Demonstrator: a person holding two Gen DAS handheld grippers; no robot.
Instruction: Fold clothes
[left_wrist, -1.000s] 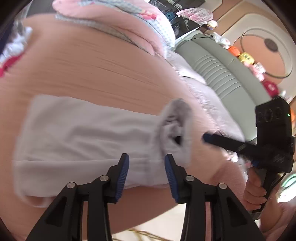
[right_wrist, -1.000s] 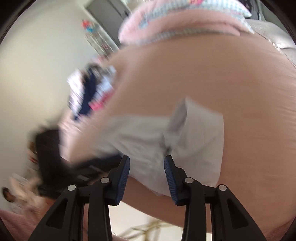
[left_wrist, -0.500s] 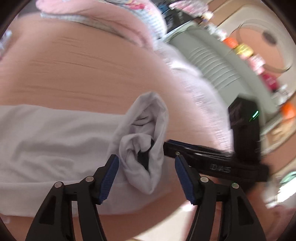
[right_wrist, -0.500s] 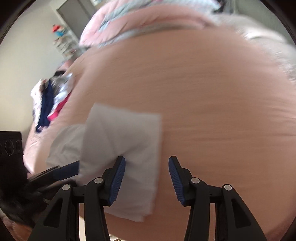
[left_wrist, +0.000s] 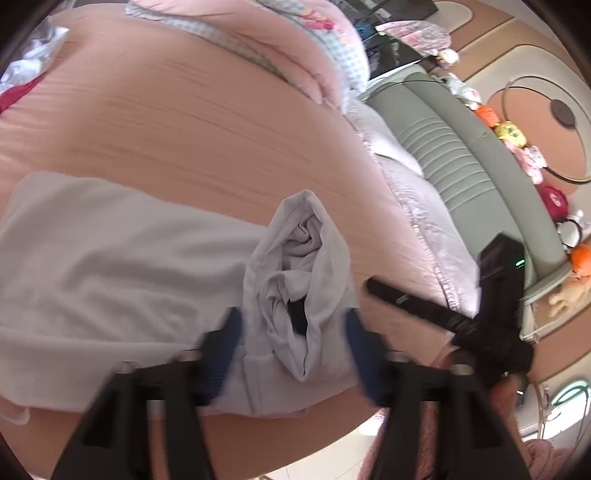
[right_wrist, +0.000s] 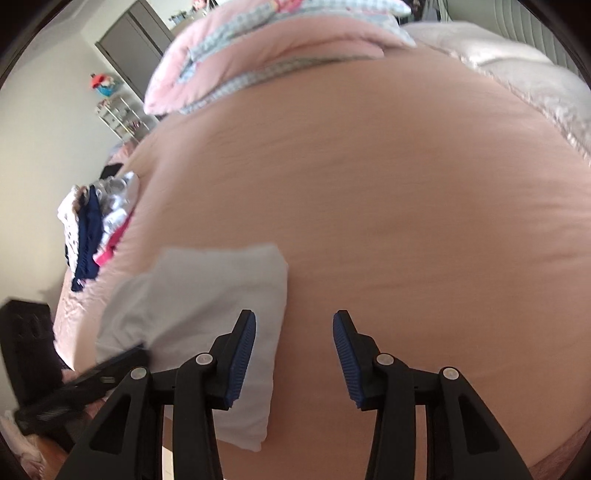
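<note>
A pale grey garment (left_wrist: 110, 266) lies flat on the pink bed (left_wrist: 184, 122), with a bunched, rolled-up end (left_wrist: 299, 280) at its right side. My left gripper (left_wrist: 291, 343) is open, its blue pads either side of that bunched end, just above it. My right gripper (right_wrist: 293, 358) is open and empty, over the bed just right of the garment's edge (right_wrist: 221, 295). In the left wrist view the right gripper (left_wrist: 443, 317) reaches in from the right, near the bunched end.
A pile of mixed clothes (right_wrist: 92, 229) lies at the far left of the bed. Pink and checked bedding (right_wrist: 266, 51) is heaped at the back. A grey headboard (left_wrist: 461, 155) with toys runs along the right.
The right gripper has pulled back to the right, clear of the garment. The left gripper has opened wider over the bunched end, which stands taller than a second ago.
</note>
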